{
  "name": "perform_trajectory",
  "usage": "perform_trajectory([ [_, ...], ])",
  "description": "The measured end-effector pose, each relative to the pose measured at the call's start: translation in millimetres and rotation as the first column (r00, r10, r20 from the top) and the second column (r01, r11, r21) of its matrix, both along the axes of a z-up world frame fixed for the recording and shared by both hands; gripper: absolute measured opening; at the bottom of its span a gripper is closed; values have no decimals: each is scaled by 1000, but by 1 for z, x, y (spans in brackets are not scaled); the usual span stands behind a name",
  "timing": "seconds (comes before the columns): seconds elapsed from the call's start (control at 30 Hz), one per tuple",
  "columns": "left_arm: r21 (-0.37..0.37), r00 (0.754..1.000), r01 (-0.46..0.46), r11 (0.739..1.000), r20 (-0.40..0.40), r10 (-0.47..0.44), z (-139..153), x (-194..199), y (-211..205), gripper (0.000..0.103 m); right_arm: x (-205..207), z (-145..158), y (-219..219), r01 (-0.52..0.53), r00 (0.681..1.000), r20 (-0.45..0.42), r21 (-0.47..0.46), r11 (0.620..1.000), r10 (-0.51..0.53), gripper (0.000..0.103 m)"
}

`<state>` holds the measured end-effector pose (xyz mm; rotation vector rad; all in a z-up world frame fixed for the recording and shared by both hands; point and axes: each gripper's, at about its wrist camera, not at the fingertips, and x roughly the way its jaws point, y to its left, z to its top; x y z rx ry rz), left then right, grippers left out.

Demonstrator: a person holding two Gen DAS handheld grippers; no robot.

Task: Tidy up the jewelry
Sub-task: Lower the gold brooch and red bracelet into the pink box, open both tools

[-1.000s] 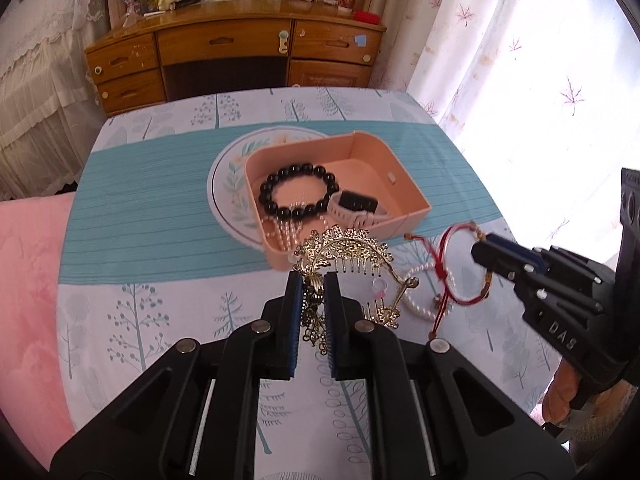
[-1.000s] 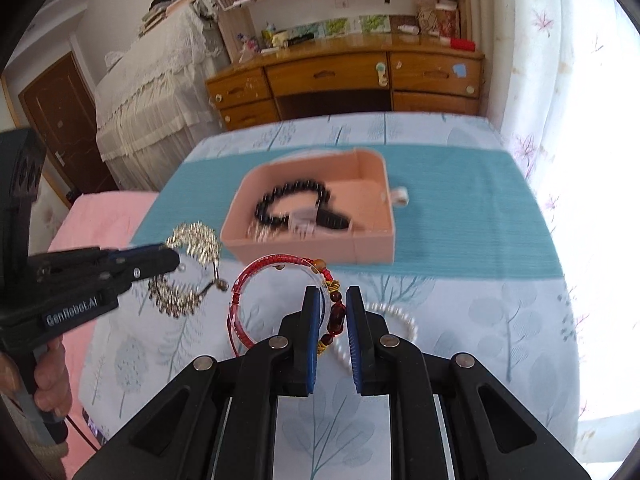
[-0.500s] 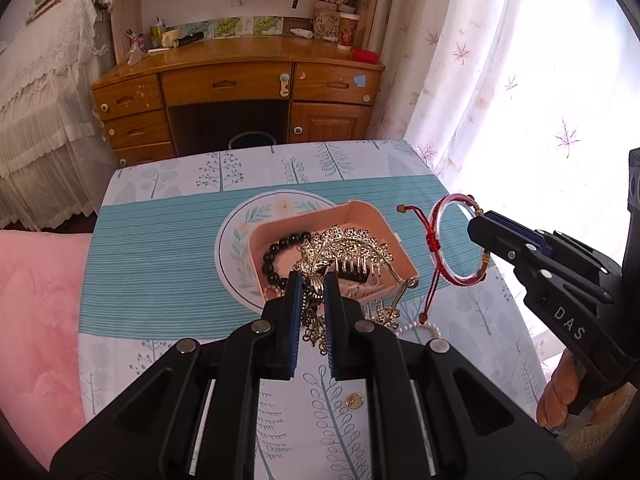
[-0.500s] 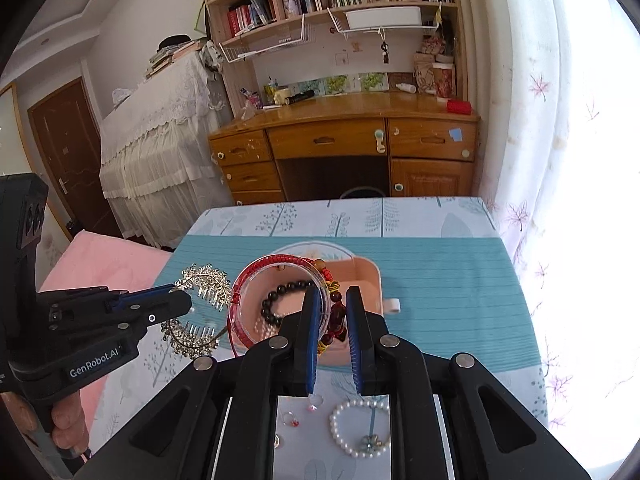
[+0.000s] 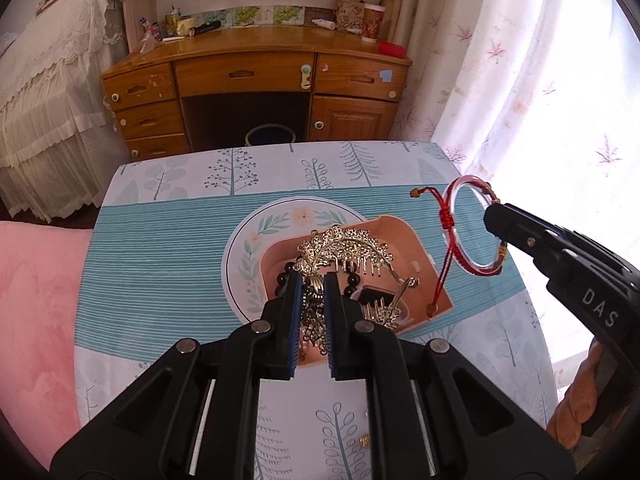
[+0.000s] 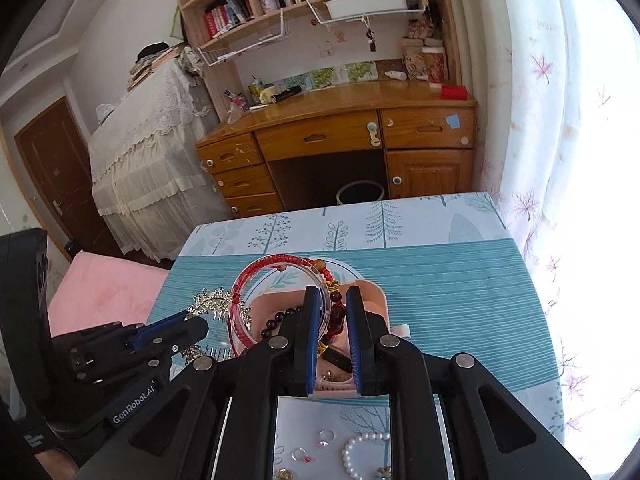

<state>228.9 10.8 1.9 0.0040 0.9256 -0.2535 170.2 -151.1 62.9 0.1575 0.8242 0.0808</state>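
My left gripper (image 5: 312,280) is shut on a gold hair comb (image 5: 344,250) and holds it in the air above the pink box (image 5: 400,232). My right gripper (image 6: 333,300) is shut on a red cord bracelet (image 6: 276,268) with beads, also held above the box (image 6: 374,294). The bracelet (image 5: 472,232) and right gripper (image 5: 496,216) show at the right of the left wrist view. The comb (image 6: 212,302) and left gripper (image 6: 196,326) show at the left of the right wrist view. A black bead bracelet (image 6: 278,320) lies in the box.
The box sits on a round printed plate (image 5: 248,240) on a teal striped tablecloth (image 5: 160,264). A pearl bracelet (image 6: 360,452) and small rings (image 6: 326,436) lie on the near table. A wooden desk (image 5: 256,80) stands beyond; a curtain (image 5: 540,80) hangs right.
Both grippers have risen from the table with the comb and the red bracelet and moved over the pink box.
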Motion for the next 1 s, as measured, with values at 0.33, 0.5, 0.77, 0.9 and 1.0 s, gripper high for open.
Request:
perform_trajectory([
  [0.33,-32,995,-37,999,-89,34,-44,42,1,8,49,-59,-17,82,992,-99,21,996,-79,13],
  [0.5,-35,993,-41,999,-112,37,-60,51,1,8,59,-80,-21,97,987,-129,21,995,-93,13],
  [0.77,-16,993,-33,999,-114,31,-71,55,-7,9,72,-101,-19,98,983,-160,22,995,-93,13],
  [0.9,-5,992,-31,1000,-123,30,-73,56,-9,15,79,-111,-19,91,977,-197,59,994,-77,14],
  [1.0,25,994,-30,999,-107,32,-70,54,-11,16,83,-119,-19,99,971,-225,67,993,-82,14],
])
